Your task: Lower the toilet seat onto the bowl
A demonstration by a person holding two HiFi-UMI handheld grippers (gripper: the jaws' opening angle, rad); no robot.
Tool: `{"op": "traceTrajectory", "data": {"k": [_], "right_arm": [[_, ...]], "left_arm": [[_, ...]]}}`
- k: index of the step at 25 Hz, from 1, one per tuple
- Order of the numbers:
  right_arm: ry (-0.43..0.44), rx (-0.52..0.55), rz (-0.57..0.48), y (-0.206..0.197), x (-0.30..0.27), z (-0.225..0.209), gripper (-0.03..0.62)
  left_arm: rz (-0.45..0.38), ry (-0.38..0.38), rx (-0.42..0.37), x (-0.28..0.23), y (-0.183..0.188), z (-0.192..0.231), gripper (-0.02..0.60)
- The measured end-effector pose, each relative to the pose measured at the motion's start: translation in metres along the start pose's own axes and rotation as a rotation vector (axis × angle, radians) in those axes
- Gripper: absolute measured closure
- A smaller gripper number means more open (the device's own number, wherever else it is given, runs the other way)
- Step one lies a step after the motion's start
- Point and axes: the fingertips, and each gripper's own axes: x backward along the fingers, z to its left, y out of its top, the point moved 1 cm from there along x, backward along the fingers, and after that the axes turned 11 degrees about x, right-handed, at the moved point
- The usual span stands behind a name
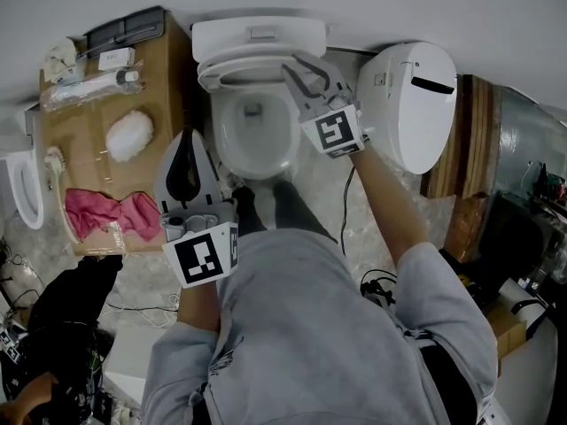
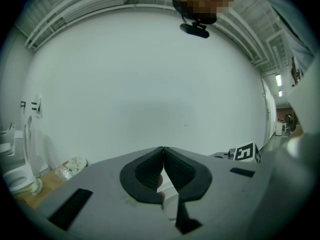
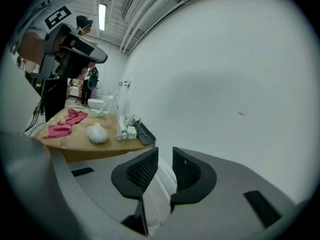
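Barely visible between the right gripper (image 3: 165, 169) jaws, the clamped toilet seat (image 3: 159, 196); left gripper (image 2: 163, 159) jaws together

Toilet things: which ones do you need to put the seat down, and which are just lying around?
For the job: toilet seat, bowl, right gripper clamped on the seat.
Just lying about: pink cloth, fluffy white duster, black tray, spare white lid; left gripper idle, shut.
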Motion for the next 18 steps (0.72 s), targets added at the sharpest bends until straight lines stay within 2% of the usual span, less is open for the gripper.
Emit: {"op": "traceTrajectory", "data": {"k": [18], "right_arm": [[0.116, 0.052, 0.127, -0.064, -0.041, 0.019, 0.517]], "left_arm": [[0.03, -0.017, -0.012, -0.018, -0.015, 0.002, 0.581]]}}
